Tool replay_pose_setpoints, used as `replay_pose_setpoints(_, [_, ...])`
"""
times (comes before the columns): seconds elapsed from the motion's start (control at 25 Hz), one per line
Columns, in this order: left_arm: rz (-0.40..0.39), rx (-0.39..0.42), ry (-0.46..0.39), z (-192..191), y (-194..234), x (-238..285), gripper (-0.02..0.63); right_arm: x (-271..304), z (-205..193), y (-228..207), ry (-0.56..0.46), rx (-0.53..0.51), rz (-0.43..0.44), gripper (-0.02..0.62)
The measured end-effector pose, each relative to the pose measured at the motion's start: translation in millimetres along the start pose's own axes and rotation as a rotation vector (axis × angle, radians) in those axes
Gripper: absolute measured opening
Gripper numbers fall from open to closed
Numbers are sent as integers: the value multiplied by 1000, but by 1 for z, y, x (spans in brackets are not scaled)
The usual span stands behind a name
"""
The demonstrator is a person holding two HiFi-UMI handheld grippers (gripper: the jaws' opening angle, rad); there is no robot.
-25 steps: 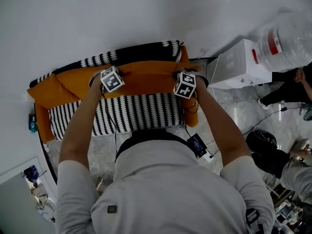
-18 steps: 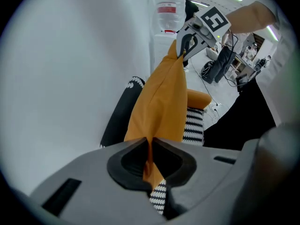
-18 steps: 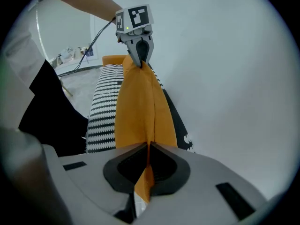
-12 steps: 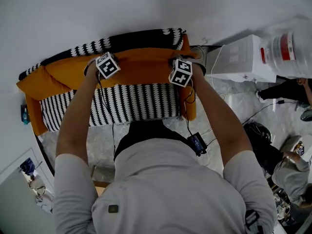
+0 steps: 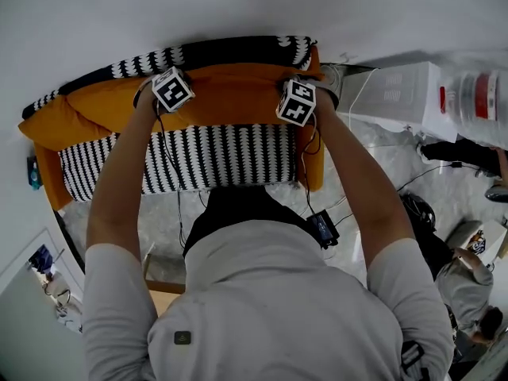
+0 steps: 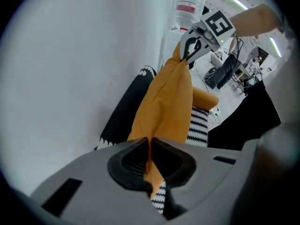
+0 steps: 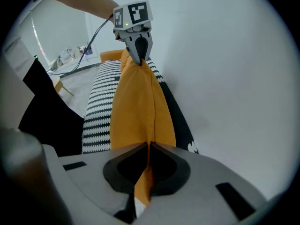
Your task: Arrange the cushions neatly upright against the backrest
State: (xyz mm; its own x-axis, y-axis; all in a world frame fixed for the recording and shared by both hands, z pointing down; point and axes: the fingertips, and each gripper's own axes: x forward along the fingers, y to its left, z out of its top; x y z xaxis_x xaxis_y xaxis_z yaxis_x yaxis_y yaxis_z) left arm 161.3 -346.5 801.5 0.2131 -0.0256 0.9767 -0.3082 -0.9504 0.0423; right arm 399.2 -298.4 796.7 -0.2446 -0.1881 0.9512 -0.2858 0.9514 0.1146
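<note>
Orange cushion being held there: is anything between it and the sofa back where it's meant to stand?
Nothing visible. The left gripper and right gripper pinch the orange cushion by its top edge. It hangs directly in front of the black-and-white backrest, above the striped seat, with no object between them.

Shows a plain white wall (image 5: 238,6) behind, pale marbled floor (image 5: 373,165) below, and a white water dispenser (image 5: 397,94) at the right.

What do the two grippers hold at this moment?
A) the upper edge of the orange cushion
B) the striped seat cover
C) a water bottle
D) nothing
A: the left gripper and the right gripper are each shut on the orange cushion at its upper seam.
</note>
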Motion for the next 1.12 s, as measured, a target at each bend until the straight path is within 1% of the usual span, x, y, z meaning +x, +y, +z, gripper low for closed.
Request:
replay_pose_setpoints(0.2, [-21,11,-10,11,4,19,25,29,-20,-13,48,28,14,29])
replay_pose_setpoints(0.4, [-41,32,15,19,10,47,21,59,-39,-24,96,52,36,29])
replay_pose_setpoints(0.56, [-37,22,-18,28,20,70,20,76,-45,-35,102,67,38,29])
replay_pose_setpoints(0.68, [-60,-21,18,13,23,91,20,86,-42,-40,100,55,38,29])
replay_pose_setpoints(0.72, [-61,-27,19,11,25,96,20,89,-41,-42,98,56,38,29])
replay_pose_setpoints(0.88, [-49,-13,-32,20,35,109,20,103,-39,-50,98,68,35,29])
replay_pose_setpoints(1.04, [-85,-51,25,-2,26,134,18,113,-36,-50,95,71,44,29])
replay_pose_setpoints(1.12, [-95,-73,27,-8,24,144,18,118,-35,-48,95,69,47,29])
